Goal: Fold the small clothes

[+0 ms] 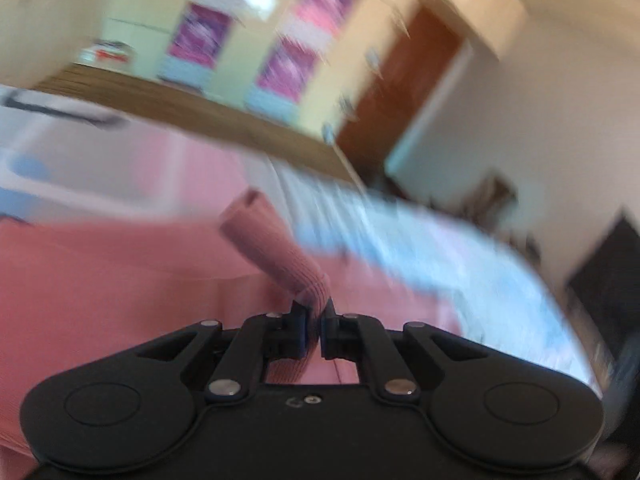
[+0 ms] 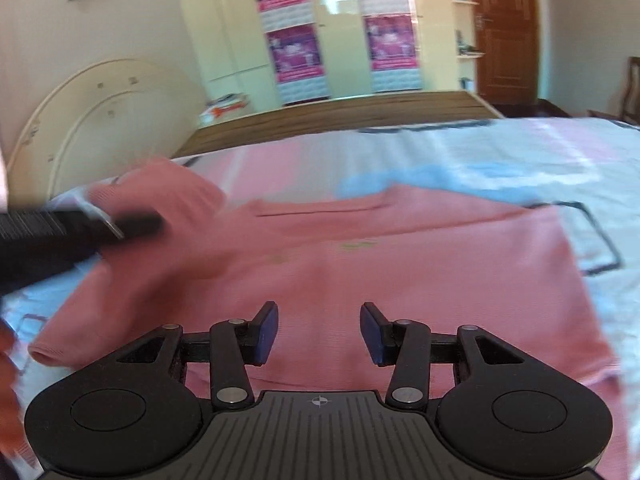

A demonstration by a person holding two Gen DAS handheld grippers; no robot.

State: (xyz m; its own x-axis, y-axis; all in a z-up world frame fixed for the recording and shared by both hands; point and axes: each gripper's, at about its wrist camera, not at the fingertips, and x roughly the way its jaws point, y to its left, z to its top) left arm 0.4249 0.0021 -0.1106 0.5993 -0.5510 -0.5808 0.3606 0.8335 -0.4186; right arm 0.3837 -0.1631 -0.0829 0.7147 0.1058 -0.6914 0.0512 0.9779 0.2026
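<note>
A pink knit top (image 2: 400, 272) lies spread on the bed. In the left wrist view my left gripper (image 1: 314, 324) is shut on a ribbed sleeve (image 1: 276, 256) of the pink top (image 1: 100, 288), and the cuff sticks up past the pads. The right wrist view shows the left gripper (image 2: 132, 224) as a blurred black shape over the top's left side, with pink cloth bunched around it. My right gripper (image 2: 318, 332) hovers open above the lower middle of the top, nothing between its blue pads.
A bedsheet (image 2: 520, 148) patterned in white, pink and blue covers the bed. A cream headboard (image 2: 100, 120) stands at the left and a wooden frame (image 2: 340, 112) runs along the far edge. Wardrobes with purple posters (image 2: 296, 52) and a brown door (image 2: 504, 32) stand behind.
</note>
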